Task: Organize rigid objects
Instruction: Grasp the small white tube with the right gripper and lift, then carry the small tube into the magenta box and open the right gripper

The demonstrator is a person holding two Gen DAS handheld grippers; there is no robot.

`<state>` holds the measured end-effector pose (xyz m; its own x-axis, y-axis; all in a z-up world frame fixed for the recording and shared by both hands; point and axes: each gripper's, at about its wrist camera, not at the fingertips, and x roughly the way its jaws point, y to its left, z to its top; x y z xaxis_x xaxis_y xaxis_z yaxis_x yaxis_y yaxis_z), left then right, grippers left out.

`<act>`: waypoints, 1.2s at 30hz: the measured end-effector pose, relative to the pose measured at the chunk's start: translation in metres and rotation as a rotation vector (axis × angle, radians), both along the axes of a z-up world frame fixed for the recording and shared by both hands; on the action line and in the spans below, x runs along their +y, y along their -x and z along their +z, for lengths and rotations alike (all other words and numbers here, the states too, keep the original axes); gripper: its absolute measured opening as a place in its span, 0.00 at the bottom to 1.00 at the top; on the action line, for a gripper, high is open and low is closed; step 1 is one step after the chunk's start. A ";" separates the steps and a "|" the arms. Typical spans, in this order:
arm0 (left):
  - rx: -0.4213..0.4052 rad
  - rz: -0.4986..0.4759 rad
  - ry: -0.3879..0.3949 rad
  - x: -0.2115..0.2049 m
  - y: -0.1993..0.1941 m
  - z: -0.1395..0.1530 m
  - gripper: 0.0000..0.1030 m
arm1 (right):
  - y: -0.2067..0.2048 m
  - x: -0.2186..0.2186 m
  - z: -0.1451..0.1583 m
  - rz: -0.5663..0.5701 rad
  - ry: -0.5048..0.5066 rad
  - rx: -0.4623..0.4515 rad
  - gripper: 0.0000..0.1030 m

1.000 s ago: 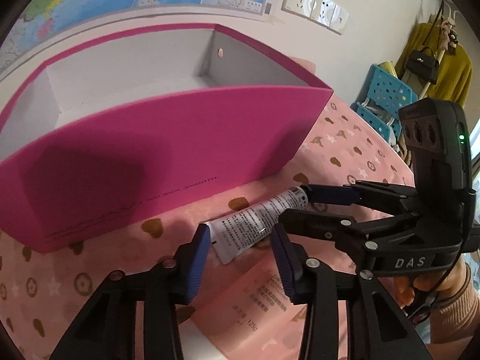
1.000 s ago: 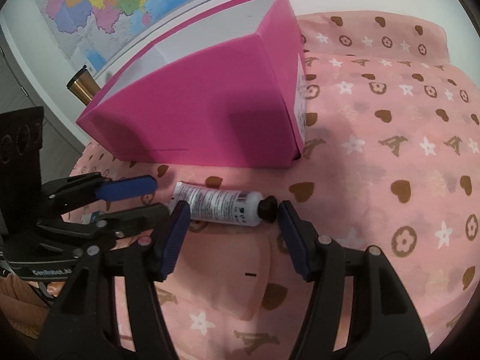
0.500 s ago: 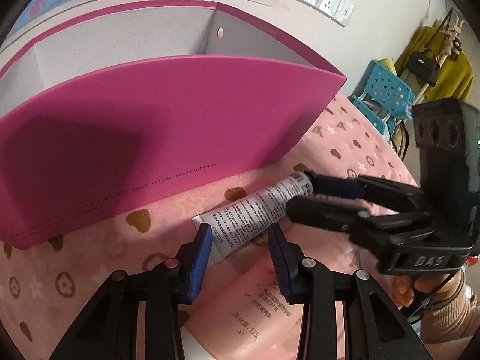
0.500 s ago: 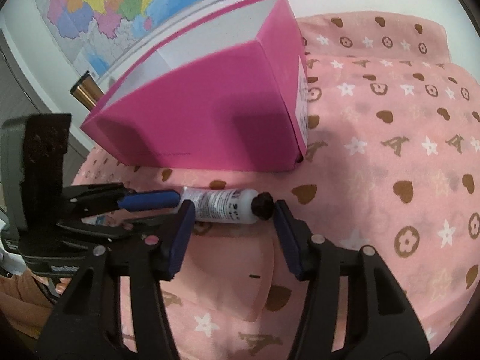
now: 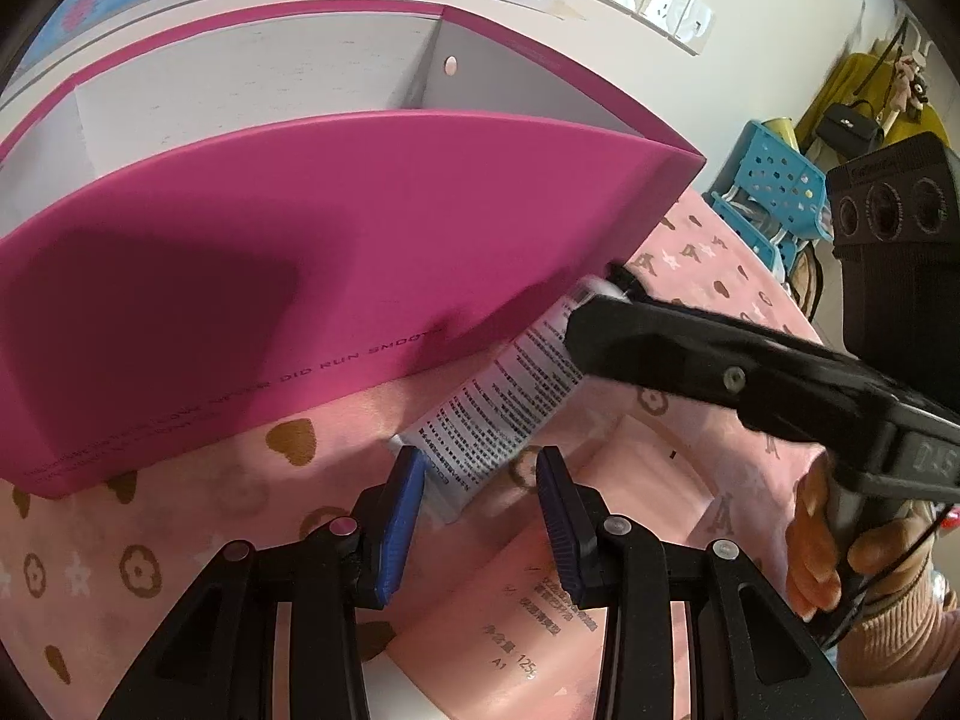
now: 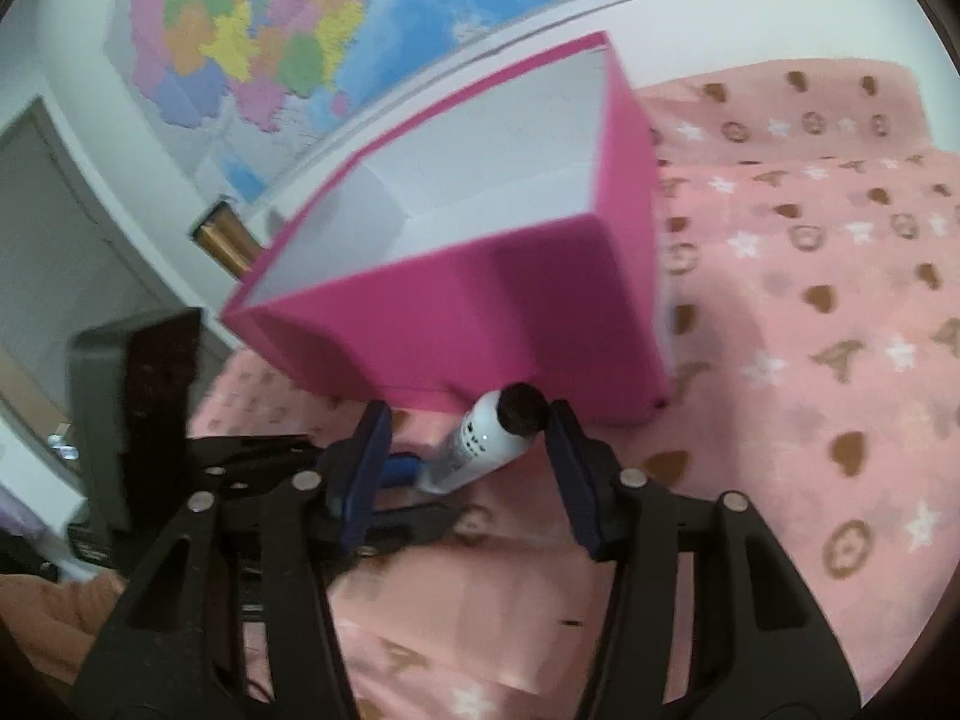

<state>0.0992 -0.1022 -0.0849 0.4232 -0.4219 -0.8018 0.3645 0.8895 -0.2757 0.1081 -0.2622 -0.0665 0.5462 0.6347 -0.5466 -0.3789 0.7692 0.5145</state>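
the tube [image 6: 480, 450] had tilted up at its cap end since a second before, toward the pink box [image 6: 468, 306] at 12 o'clock. the right gripper [image 6: 465, 468] stood spread around the cap end and the left gripper [image 5: 480, 498] spread around the tail, so the lift looked barely begun.

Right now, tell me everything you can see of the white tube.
The white tube is a squeeze tube, soft plastic by its look, with dense dark print, a flat crimped end and a black cap. It sits close in front of the pink box, cap end tilted up. The crimped end sits between the fingers of the left gripper; the capped end lies between the fingers of the right gripper, the cap against one pad. Both stand apart, and firm contact is unclear. Under it is a pink patterned cloth.
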 end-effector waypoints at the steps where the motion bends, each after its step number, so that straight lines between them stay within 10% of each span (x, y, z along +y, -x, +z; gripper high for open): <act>1: 0.002 0.003 -0.004 0.000 0.000 -0.001 0.37 | 0.000 0.004 0.000 0.027 -0.019 -0.002 0.43; 9: 0.007 0.005 0.002 0.002 -0.002 0.000 0.37 | -0.005 0.021 -0.003 0.020 0.054 0.018 0.26; 36: -0.072 -0.049 0.118 0.004 0.011 0.043 0.50 | 0.017 0.013 0.080 0.038 -0.014 -0.126 0.23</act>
<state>0.0886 -0.0979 -0.0423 0.4549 -0.5329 -0.7135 0.4292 0.8332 -0.3486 0.0915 -0.2489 0.0138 0.5857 0.6633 -0.4659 -0.4696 0.7462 0.4719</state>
